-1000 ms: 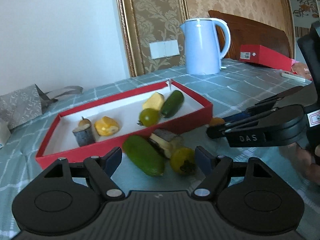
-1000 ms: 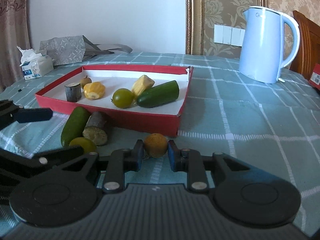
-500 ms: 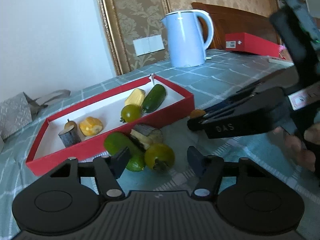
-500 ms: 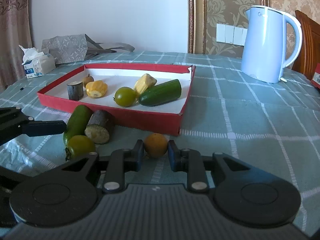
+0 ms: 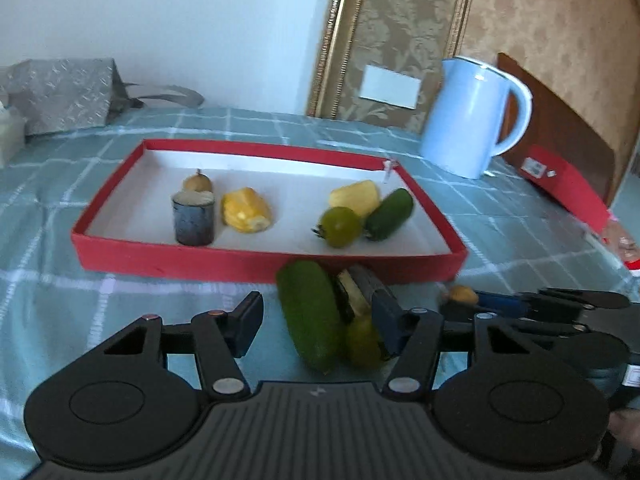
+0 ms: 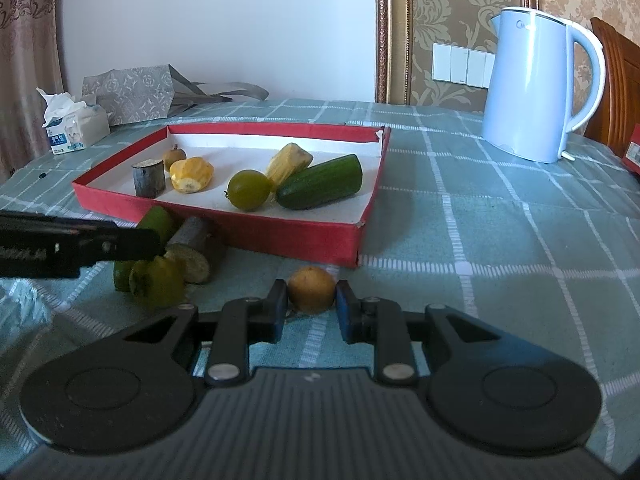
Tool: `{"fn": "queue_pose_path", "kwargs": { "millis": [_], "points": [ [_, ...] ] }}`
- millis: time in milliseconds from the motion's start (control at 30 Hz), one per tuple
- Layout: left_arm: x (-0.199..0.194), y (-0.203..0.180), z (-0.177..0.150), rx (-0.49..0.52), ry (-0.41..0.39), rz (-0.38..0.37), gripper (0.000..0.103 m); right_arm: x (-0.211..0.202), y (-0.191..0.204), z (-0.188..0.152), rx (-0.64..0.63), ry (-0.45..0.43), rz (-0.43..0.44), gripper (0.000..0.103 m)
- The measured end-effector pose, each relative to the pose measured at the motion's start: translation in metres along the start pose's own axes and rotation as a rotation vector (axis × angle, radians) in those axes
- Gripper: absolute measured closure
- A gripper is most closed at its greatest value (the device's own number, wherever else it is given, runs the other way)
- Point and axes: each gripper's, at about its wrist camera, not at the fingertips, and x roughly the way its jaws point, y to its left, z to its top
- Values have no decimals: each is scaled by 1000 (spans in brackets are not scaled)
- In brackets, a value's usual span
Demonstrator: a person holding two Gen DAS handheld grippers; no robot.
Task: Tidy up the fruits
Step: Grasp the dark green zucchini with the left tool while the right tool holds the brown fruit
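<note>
Right gripper (image 6: pixel 311 307) jaws bracket a small orange fruit (image 6: pixel 311 289) on the counter (image 6: pixel 500 240); contact unclear. Left gripper (image 5: pixel 316 322) jaws gape around a green cucumber (image 5: pixel 310 320) beside the red tray (image 5: pixel 256 262).

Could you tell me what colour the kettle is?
Pale blue kettle, clearest in the right wrist view.

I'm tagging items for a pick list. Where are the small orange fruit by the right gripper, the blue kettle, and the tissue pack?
small orange fruit (image 6: pixel 311 289), right wrist view, middle of its skin.
blue kettle (image 6: pixel 528 92), right wrist view, middle of its body.
tissue pack (image 6: pixel 76 130), right wrist view, front face.
</note>
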Motion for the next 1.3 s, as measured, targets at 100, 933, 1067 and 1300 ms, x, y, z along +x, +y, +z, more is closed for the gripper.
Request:
{"fn": "queue_pose_path", "kwargs": {
  "millis": [100,933,1067,1300],
  "points": [
    [-1,4,3,8,18,25,43,0,0,0,1,0,2,79],
    [23,-9,14,45,122,85,38,-1,3,-1,-5,3,13,79],
    [37,-9,16,40,144,84,37,0,2,-1,-3,6,15,79],
    [27,-18,7,92,95,42,67,0,2,-1,-2,6,15,79]
  ]
}}
